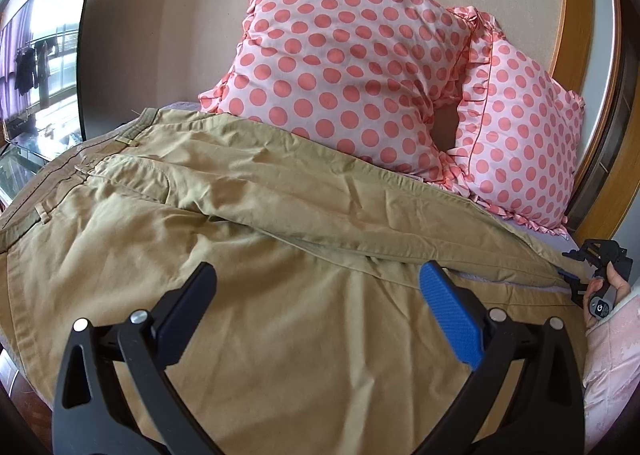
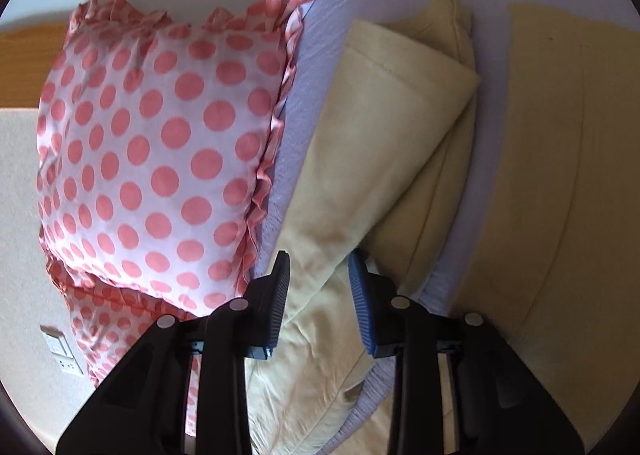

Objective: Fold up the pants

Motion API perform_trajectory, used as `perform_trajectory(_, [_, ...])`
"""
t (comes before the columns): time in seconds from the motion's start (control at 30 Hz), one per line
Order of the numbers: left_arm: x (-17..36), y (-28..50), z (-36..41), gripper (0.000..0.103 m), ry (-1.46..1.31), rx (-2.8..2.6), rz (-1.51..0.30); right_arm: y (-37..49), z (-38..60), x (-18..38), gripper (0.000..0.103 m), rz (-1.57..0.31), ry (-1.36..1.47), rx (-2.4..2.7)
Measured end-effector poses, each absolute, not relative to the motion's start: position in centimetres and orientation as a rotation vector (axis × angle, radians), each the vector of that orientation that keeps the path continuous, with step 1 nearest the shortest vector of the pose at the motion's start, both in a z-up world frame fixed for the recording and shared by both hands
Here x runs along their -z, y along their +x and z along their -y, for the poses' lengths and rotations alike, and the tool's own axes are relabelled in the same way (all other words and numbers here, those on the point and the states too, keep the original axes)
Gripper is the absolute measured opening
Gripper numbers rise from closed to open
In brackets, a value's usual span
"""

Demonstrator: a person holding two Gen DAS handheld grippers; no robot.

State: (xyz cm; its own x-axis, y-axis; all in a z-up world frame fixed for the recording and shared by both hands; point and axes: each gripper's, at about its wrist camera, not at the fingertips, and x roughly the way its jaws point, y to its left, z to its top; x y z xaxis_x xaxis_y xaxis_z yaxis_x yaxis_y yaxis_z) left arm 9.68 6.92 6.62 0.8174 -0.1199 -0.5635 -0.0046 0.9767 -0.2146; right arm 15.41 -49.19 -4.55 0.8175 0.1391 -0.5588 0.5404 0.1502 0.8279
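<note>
The khaki pants (image 1: 248,223) lay on the bed beside the polka-dot pillow (image 1: 340,67), long axis running along it; the left gripper (image 1: 318,287) hovered, fingers apart, while the right gripper (image 2: 318,275) (nearer the cuffs) straddled one leg, apparently gripping it.

The pants (image 1: 240,215) lie spread across the bed (image 2: 304,103), waistband to the left in the left wrist view, legs running right. One leg (image 1: 360,211) lies diagonally over the other. Two pillows (image 1: 344,67) stand behind the pants, against the wall (image 1: 160,15), the left pillow overlapping the right. The left gripper (image 1: 316,283) sits over the near leg. The right gripper (image 2: 318,267) is at the far right leg end, fabric between its fingers, a pillow immediately to its left.
</note>
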Motion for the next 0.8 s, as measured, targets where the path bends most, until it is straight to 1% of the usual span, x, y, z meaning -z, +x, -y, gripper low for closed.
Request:
perform_trajectory(0.1, [-6.5,9.6,-7.2,0.101,-0.259,0.101,-0.593,16.3,50.2,4.4,0.033,-0.565,1.384,0.314])
perform_trajectory(0.17, [-6.4,9.6,-7.3,0.101,-0.298,0.137,-0.588,18.2,49.9,4.1,0.03,-0.614,1.297,0.304])
perform_trajectory(0.23, [-6.4,9.7,-7.4,0.101,-0.307,0.152,-0.604,18.9,49.9,4.2,0.002,-0.616,1.286,0.258])
perform_trajectory(0.3, [-6.3,10.1,-7.9,0.101,-0.325,0.162,-0.629,17.9,50.4,3.9,0.002,-0.532,1.319,0.19])
perform_trajectory(0.4, [-6.4,11.1,-9.6,0.101,-0.394,0.185,-0.647,15.2,50.7,1.6,0.002,-0.406,1.265,0.086])
perform_trajectory(0.57, [-7.0,15.7,-12.9,0.1,-0.522,0.195,-0.683,8.7,50.0,-1.0,0.002,-0.268,1.2,-0.081])
perform_trajectory(0.63, [-7.1,18.8,-14.1,0.096,-0.568,0.189,-0.724,6.5,49.5,-1.3,0.002,-0.239,1.169,-0.094])
perform_trajectory(0.7, [-6.9,22.0,-15.0,0.087,-0.61,0.163,-0.771,5.4,49.1,-1.2,0.002,-0.228,1.152,-0.094])
perform_trajectory(0.8, [-6.7,26.9,-16.1,0.085,-0.641,0.102,-0.835,4.8,48.8,-1.0,0.002,-0.226,1.16,-0.106])
